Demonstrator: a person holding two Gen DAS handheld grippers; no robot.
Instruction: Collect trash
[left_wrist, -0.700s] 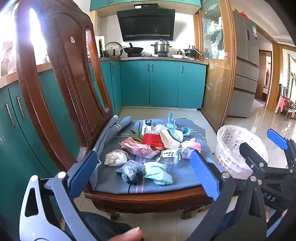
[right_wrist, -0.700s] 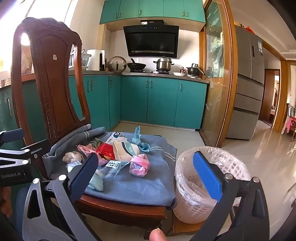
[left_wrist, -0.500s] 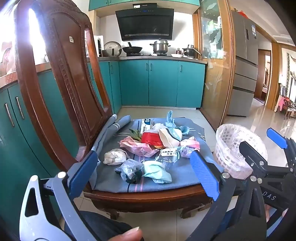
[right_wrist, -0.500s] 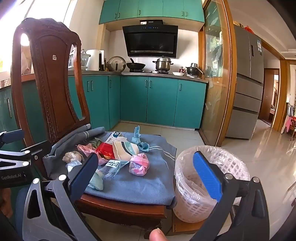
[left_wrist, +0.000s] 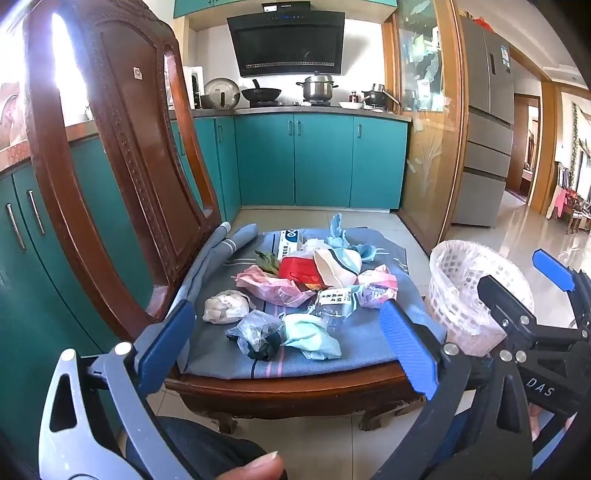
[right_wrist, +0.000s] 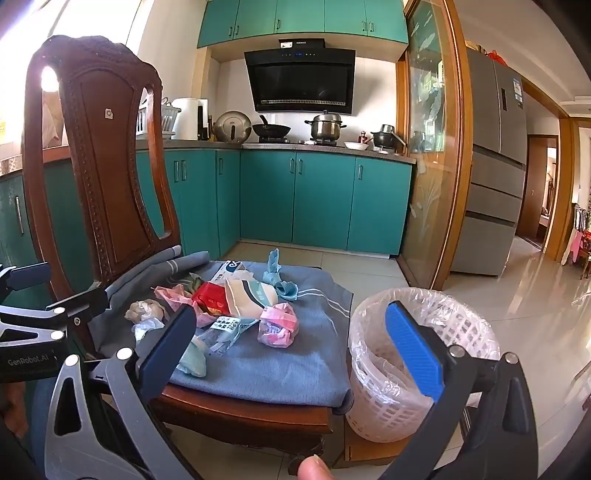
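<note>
Trash (left_wrist: 314, 291) lies heaped on the blue-grey cloth (left_wrist: 362, 339) that covers the seat of a wooden chair (left_wrist: 122, 147), and everything here is placed from that chair. The heap holds a red packet (left_wrist: 299, 269), a white paper cup (left_wrist: 338, 262) on its side, pink wrappers (left_wrist: 273, 288), a grey crumpled wad (left_wrist: 225, 306), a clear bag with something dark in it (left_wrist: 256, 334) and a pale green wrapper (left_wrist: 312, 334). The last two lie nearest the chair's front edge, where a bare strip of cloth runs before the wooden rim (left_wrist: 288, 387). The carved backrest closes off the chair's left side. On the chair's right side the cloth hangs over the seat edge, and a white basket (right_wrist: 424, 369) lined with clear plastic stands on the floor touching that corner, its mouth lower than the seat. Beyond the chair the tiled floor (right_wrist: 517, 306) runs open to teal cabinets.

The left gripper (left_wrist: 288, 343) hangs in front of the chair's front edge, its blue fingers (left_wrist: 406, 350) spread wide, holding and touching nothing. The right gripper (right_wrist: 291, 350) hangs in front of the chair's right front corner, fingers (right_wrist: 413, 350) equally wide apart and empty, one framing the seat and the other the basket
</note>
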